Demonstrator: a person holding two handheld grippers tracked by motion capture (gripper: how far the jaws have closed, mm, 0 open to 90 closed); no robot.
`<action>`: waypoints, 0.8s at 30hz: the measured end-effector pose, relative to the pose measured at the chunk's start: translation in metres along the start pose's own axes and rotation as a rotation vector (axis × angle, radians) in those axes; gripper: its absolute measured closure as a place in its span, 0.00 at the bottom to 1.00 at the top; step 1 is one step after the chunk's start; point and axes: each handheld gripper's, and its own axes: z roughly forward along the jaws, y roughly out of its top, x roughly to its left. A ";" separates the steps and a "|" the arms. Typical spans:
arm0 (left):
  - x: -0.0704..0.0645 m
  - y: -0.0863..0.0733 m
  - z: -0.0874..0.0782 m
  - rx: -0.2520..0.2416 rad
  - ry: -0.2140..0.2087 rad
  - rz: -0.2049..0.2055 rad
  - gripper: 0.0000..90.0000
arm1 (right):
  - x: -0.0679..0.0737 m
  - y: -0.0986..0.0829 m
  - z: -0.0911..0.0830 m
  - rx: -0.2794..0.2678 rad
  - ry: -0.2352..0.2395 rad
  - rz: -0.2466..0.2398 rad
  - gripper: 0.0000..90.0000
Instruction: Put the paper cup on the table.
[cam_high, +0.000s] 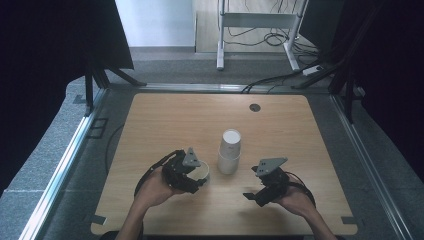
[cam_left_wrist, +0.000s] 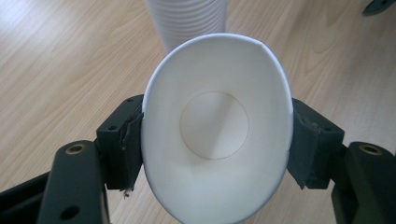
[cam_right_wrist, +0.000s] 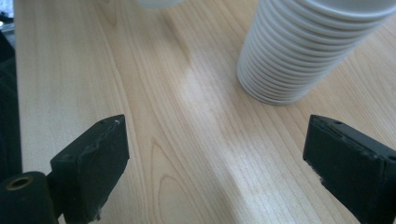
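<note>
Nearest the person, we note the right gripper (cam_high: 256, 191) at roughly five o'clock on the wooden table (cam_high: 165, 115), its jaws spread wide and grasping nothing; in the right gripper view bare wood lies between them. At about seven o'clock, the left gripper (cam_high: 198, 176) is clenched on a single white paper cup (cam_left_wrist: 217, 126), squeezed oval between the pads (cam_left_wrist: 132, 140), mouth towards that gripper's camera. Just beyond, near the table's centre, we record an inverted stack of paper cups (cam_high: 229, 151), standing upright, close beside the held cup.
</note>
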 end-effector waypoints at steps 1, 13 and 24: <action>0.002 -0.001 0.000 0.007 0.007 -0.009 0.33 | 0.000 -0.001 0.000 0.000 -0.011 0.010 0.08; 0.022 -0.009 0.006 0.062 0.057 -0.097 0.33 | -0.001 -0.012 0.002 0.015 -0.064 0.063 0.04; 0.037 -0.010 0.009 0.077 0.106 -0.127 0.33 | 0.001 -0.024 0.003 0.011 -0.073 0.105 0.03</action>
